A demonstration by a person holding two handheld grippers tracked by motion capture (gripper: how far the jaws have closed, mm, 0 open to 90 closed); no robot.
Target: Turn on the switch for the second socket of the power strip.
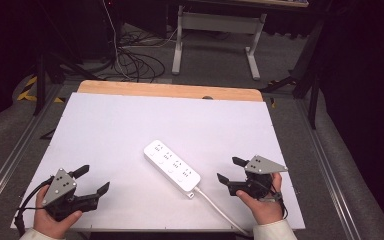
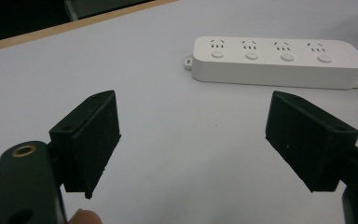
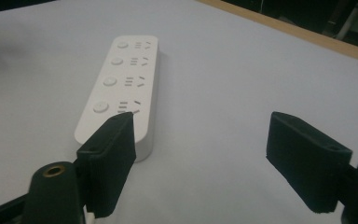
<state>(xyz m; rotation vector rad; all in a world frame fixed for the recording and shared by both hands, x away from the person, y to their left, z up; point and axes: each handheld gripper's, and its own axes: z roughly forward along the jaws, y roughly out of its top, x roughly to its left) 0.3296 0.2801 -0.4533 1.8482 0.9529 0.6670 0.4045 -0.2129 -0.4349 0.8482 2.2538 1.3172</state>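
While both spread, left claw (image 1: 91, 180) and right claw (image 1: 231, 169) flanking power strip (image 1: 171, 166), cord (image 1: 220, 209) perhaps plugless.

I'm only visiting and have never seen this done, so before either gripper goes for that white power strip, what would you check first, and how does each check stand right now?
1. Left gripper open and empty: ok, jaws spread wide with nothing between them.
2. Right gripper open and empty: ok, jaws apart, holding nothing.
3. Power strip lying flat, sockets up: ok, four sockets and four buttons face upward.
4. Both grippers apart from the strip: ok, one on each side, neither touching it.
5. Cable out of the way: not ok, it runs toward the table's near edge close by the right hand.
6. Strip plugged in at the far end of the cable: cannot tell.
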